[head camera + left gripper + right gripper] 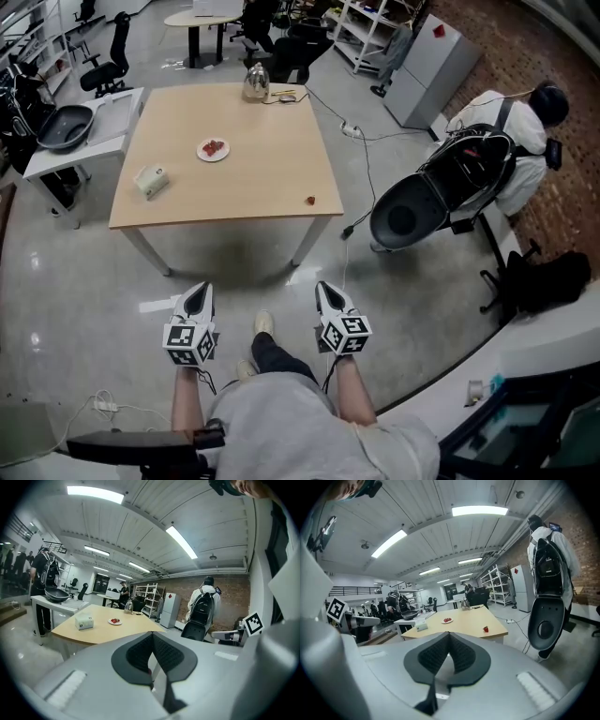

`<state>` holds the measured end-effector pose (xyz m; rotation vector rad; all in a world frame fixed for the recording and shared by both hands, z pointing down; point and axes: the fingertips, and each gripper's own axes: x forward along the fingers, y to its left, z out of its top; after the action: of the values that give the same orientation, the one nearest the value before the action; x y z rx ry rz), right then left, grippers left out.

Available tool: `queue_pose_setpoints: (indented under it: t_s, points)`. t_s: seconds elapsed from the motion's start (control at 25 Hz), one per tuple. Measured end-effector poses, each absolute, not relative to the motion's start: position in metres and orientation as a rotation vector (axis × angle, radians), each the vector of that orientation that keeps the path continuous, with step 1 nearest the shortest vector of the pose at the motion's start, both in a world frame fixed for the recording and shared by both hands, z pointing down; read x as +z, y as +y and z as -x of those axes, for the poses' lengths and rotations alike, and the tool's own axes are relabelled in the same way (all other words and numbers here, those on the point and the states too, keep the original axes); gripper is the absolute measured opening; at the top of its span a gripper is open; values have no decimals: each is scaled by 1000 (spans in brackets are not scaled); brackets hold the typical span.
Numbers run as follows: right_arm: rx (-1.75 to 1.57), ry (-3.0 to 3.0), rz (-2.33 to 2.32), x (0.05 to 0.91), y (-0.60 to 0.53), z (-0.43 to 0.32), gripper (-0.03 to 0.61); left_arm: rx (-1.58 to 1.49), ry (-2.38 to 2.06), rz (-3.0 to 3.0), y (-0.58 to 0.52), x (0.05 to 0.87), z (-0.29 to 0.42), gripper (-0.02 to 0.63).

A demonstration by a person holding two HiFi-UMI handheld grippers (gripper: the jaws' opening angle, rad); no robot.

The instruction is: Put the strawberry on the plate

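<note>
Holding left gripper and right gripper pressed together, empty, well short of the table. On it: strawberry by near right corner, plate farther off, left.

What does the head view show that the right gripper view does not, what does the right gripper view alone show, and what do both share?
Head view only: both grippers seen from above, the left gripper and the right gripper, plus the person's leg. Right gripper view only: the ceiling lights and the right gripper's jaws close up, shut with nothing between them. Both: the table, the plate with red fruit on it, the lone strawberry near the table's edge, and the tissue box.
</note>
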<state>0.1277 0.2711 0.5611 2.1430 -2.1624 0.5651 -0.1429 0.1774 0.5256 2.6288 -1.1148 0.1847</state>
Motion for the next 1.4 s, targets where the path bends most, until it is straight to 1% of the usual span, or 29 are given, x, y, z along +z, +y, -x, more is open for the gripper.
queue_pose_setpoints:
  t_s: [0.72,1.28,1.4]
  points:
    - [570,-2119,-2081,593,112,-209,6,269,-1174,-2578,41,536,87,20]
    - [491,-2019,-2040,638,30,-281,6,359,-1190,-2556,-8,553,47,20]
    - [478,-1976,-1988,655,14,-292,31,374,-1189,-2550,-13,554,42,20]
